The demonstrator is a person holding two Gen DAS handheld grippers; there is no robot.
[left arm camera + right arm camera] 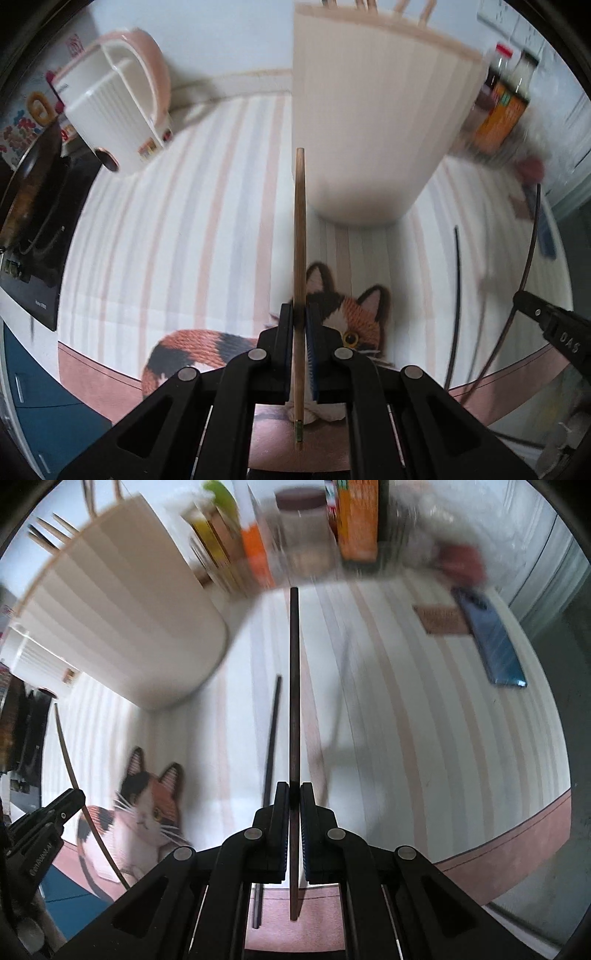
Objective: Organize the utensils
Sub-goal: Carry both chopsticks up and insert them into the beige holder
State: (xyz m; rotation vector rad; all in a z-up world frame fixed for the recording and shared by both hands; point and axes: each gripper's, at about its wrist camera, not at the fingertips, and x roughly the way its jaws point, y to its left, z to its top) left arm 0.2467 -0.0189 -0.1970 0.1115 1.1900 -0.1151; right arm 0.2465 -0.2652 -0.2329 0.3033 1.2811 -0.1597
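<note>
My left gripper point(300, 314) is shut on a light wooden chopstick point(299, 229) that points forward toward a tall white ribbed utensil holder point(369, 122) holding several wooden chopsticks. My right gripper point(294, 794) is shut on a dark brown chopstick point(294, 686). The holder point(125, 620) stands to its upper left. A black chopstick point(272, 734) lies on the striped mat point(424, 720) just left of the right gripper. It also shows in the left wrist view point(457, 295), beside the right gripper's dark chopstick point(524, 266). The left gripper's chopstick point(74, 771) curves at the left.
A pink and white drainer caddy point(114, 107) lies tipped at the back left, by a black cooktop point(33, 229). Bottles and an orange box point(358, 520) line the back. A blue phone point(491, 642) lies at right. A cat picture point(354, 317) is on the mat.
</note>
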